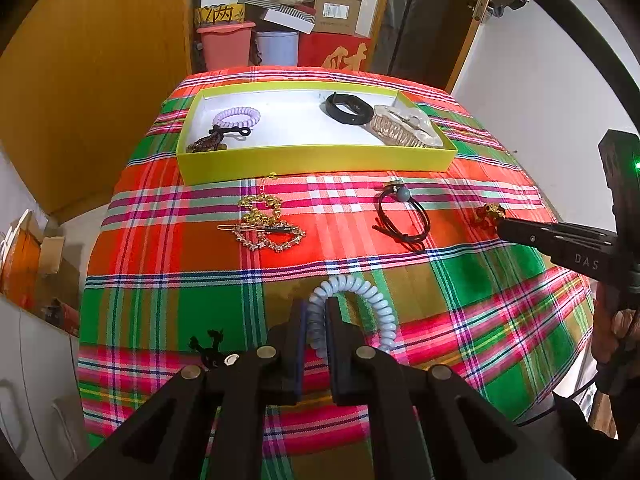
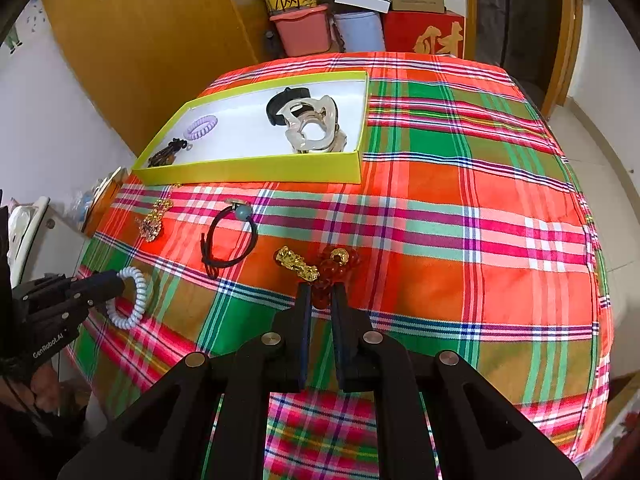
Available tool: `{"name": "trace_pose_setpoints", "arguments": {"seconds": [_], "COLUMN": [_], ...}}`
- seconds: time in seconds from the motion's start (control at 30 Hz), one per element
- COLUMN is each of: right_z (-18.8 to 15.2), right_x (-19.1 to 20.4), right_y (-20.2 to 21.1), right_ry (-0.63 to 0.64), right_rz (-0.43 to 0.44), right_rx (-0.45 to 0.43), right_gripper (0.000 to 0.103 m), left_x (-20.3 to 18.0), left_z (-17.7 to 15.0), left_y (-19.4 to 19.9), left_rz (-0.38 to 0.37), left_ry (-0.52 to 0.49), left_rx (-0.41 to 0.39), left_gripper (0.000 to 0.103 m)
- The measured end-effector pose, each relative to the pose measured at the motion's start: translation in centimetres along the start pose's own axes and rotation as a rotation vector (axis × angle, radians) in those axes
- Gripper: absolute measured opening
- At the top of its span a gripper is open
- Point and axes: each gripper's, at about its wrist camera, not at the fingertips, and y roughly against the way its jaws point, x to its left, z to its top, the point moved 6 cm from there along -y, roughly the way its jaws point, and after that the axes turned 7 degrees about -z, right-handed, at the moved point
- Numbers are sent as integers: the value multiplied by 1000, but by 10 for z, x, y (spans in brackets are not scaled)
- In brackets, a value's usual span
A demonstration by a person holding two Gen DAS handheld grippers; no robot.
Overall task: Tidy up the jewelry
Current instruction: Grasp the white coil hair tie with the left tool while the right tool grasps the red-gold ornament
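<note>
My left gripper (image 1: 318,304) is shut on one side of a pale blue spiral hair tie (image 1: 376,300) that lies on the plaid cloth; the right wrist view shows this gripper (image 2: 116,284) and the spiral tie (image 2: 138,304) at the left. My right gripper (image 2: 322,288) is shut on a red bead bracelet (image 2: 340,260) with a gold charm (image 2: 296,266); the left wrist view shows it (image 1: 500,228) at the bracelet (image 1: 490,213). Behind stands a yellow box (image 1: 316,160) holding a purple spiral tie (image 1: 237,117), a black band (image 1: 346,109), a clear claw clip (image 1: 404,126) and dark beads (image 1: 206,143).
On the cloth in front of the box lie a gold chain with a hair pin (image 1: 264,226) and a black hair tie with a grey bead (image 1: 402,216). A small black ornament (image 1: 206,346) sits by my left fingers. Boxes and tubs (image 1: 280,24) are stacked behind the table.
</note>
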Motion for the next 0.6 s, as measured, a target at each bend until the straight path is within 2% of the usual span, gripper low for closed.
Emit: {"name": "trace_pose_setpoints", "arguments": {"seconds": [0.2,0.33,0.5,0.6], "right_z": [-6,-5,1,4], "right_x": [2,5,10,13], "right_y": [-11,-11,-16,-23], "right_ry": [9,24,56,74], "right_rz": [21,18,12,15], "right_rx": [50,30,17,25], "right_gripper": [11,37,51,51], "left_x": [0,1,1,1], "left_z": [0,-1,-1,0], "left_y": [0,-1,-3,-5], "left_rz": [-9,-15,-19,-21], "left_ry": [3,8,12,15], "left_rx": [5,10,16,20], "left_gripper": [9,9,9,9]}}
